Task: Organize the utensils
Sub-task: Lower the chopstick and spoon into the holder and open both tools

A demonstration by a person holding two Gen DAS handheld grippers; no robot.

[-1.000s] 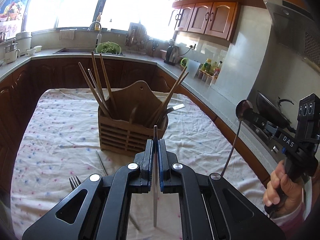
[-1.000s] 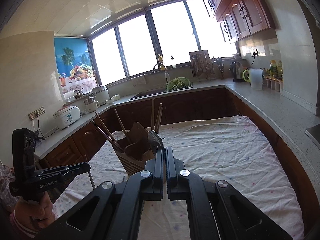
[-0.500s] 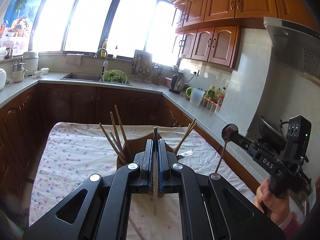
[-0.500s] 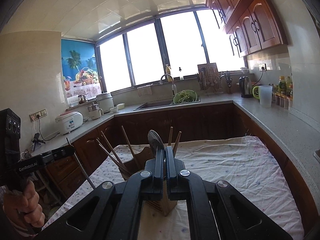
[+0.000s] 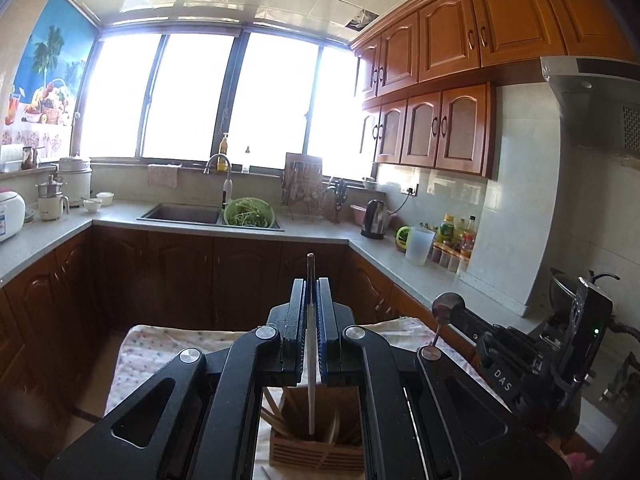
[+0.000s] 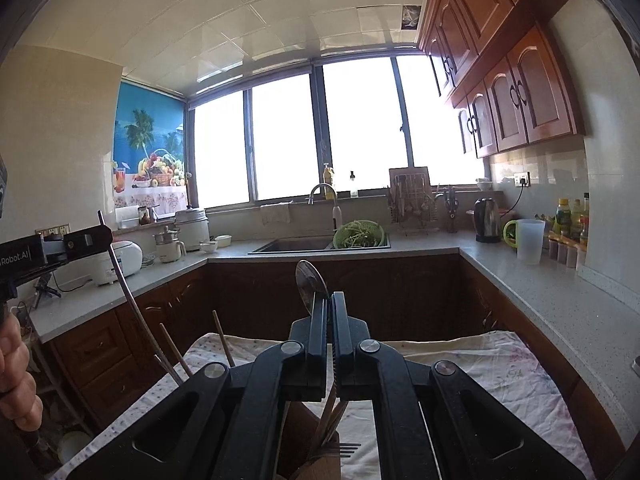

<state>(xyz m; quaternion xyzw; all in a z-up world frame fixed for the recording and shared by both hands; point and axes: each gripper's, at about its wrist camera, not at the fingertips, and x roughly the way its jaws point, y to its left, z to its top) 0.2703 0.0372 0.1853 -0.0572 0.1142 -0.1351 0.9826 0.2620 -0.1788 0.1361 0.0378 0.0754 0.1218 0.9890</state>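
My left gripper (image 5: 311,292) is shut on a thin metal chopstick (image 5: 310,360) that stands upright. Its lower end hangs at the mouth of the wooden utensil holder (image 5: 316,450); whether it is inside I cannot tell. My right gripper (image 6: 329,308) is shut on a metal spoon (image 6: 309,284), bowl up, with the handle running down toward the holder (image 6: 320,466). A fork (image 6: 342,448) and wooden chopsticks (image 6: 222,338) stand in the holder. In the left wrist view the right gripper (image 5: 460,316) carries the spoon (image 5: 448,305). In the right wrist view the left gripper (image 6: 96,236) carries the chopstick (image 6: 128,300).
The holder stands on a table under a floral cloth (image 6: 480,360). Counters run around three sides, with a sink (image 5: 180,214), a green colander (image 5: 249,214), a kettle (image 5: 374,218), a rice cooker (image 6: 120,258) and a wok (image 5: 562,284). A hand (image 6: 16,376) grips the left tool.
Both grippers have risen and tipped upward with their utensils. The holder has slid from mid-frame to the bottom edge of both views, now partly hidden behind the gripper bodies.
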